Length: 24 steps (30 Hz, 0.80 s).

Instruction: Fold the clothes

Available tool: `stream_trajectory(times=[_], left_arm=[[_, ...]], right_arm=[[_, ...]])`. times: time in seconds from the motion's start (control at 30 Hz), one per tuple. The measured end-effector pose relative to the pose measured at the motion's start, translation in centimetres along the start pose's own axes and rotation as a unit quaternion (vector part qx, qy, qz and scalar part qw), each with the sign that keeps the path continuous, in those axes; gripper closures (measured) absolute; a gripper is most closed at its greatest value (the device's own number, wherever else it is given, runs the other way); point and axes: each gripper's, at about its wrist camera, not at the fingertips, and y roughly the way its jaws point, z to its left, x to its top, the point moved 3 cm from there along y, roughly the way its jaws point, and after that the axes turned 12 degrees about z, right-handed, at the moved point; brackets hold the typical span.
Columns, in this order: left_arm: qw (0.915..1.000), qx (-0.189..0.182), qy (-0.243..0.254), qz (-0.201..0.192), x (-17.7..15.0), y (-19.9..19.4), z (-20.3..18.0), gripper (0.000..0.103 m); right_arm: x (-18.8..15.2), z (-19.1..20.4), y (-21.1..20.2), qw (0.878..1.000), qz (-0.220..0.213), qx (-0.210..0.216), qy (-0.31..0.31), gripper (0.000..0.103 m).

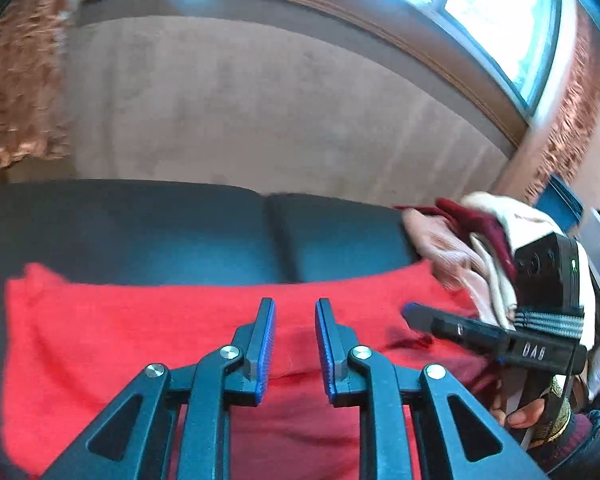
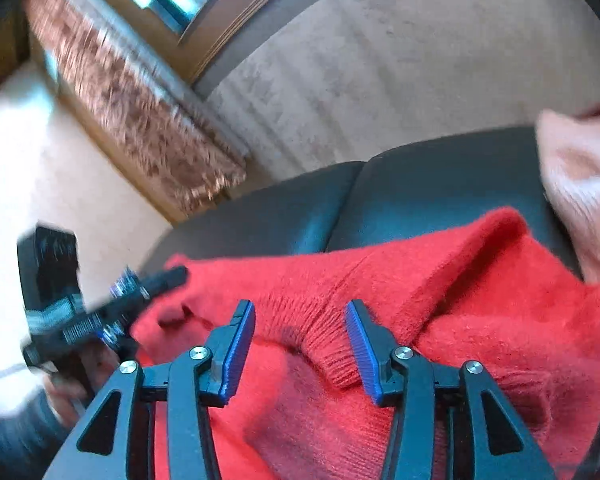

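A red knit sweater (image 1: 140,328) lies spread on a dark leather sofa seat (image 1: 180,224). It also fills the right wrist view (image 2: 440,300), with a ribbed cuff (image 2: 332,356) lying between the fingers. My left gripper (image 1: 295,312) is open and empty, just above the sweater. My right gripper (image 2: 300,316) is open over the cuff, gripping nothing. The right gripper shows at the right of the left wrist view (image 1: 480,332). The left gripper shows at the left of the right wrist view (image 2: 100,312).
A pile of clothes, pink, maroon and cream (image 1: 476,240), lies on the sofa's right end; the pink one also shows in the right wrist view (image 2: 576,184). A beige sofa back (image 1: 260,112) rises behind the seat. A window (image 1: 492,4) and patterned curtains (image 1: 16,80) stand behind.
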Motion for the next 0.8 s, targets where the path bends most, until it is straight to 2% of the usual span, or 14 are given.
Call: stream_trajectory(times=[0.03, 0.1, 0.13, 0.23, 0.3, 0.33, 0.47, 0.57, 0.63, 0.7, 0.8], left_arm=[[1.0, -0.003, 0.004, 0.004, -0.1, 0.7, -0.6, 0.084], [0.9998, -0.009, 0.011, 0.014, -0.2, 2.2, -1.7, 0.084], [0.9997, -0.01, 0.008, 0.023, -0.5, 3.2, -2.1, 0.084], [0.9987, -0.026, -0.024, 0.036, -1.2, 4.9, -2.0, 0.084], [0.9976, -0.044, -0.043, 0.032, -1.3, 5.1, -1.3, 0.083], [0.9972, -0.048, -0.048, 0.032, -1.4, 5.3, -1.2, 0.083], [0.999, -0.017, -0.026, 0.033, -1.6, 5.6, -2.0, 0.082], [0.9993, -0.001, -0.013, 0.034, -1.5, 5.8, -2.3, 0.082], [0.9993, -0.009, -0.018, 0.033, -1.4, 5.7, -2.0, 0.082], [0.9991, -0.015, -0.022, 0.033, -1.4, 5.7, -1.7, 0.082], [0.9991, -0.019, -0.023, 0.031, -1.5, 5.6, -1.6, 0.082]], right_arm=[[0.1, -0.6, -0.7, 1.0, -0.013, 0.014, 0.023, 0.053], [0.2, -2.2, -2.3, 0.994, -0.044, 0.05, 0.085, 0.041], [0.4, -2.8, -3.1, 0.99, -0.059, 0.064, 0.111, 0.039], [0.9, -4.2, -5.6, 0.977, -0.104, 0.101, 0.154, 0.024], [1.4, -5.2, -5.7, 0.969, -0.088, 0.14, 0.182, 0.002], [1.6, -5.4, -5.5, 0.967, -0.08, 0.147, 0.192, 0.0], [3.4, -5.6, -3.4, 0.968, -0.029, 0.143, 0.203, 0.0], [5.1, -5.3, -0.5, 0.974, 0.019, 0.111, 0.197, 0.0], [6.0, -5.7, 0.1, 0.977, 0.013, 0.075, 0.199, 0.0], [6.5, -6.7, -0.3, 0.975, -0.012, 0.045, 0.217, 0.0], [6.5, -8.2, -1.0, 0.965, -0.032, 0.044, 0.257, 0.0]])
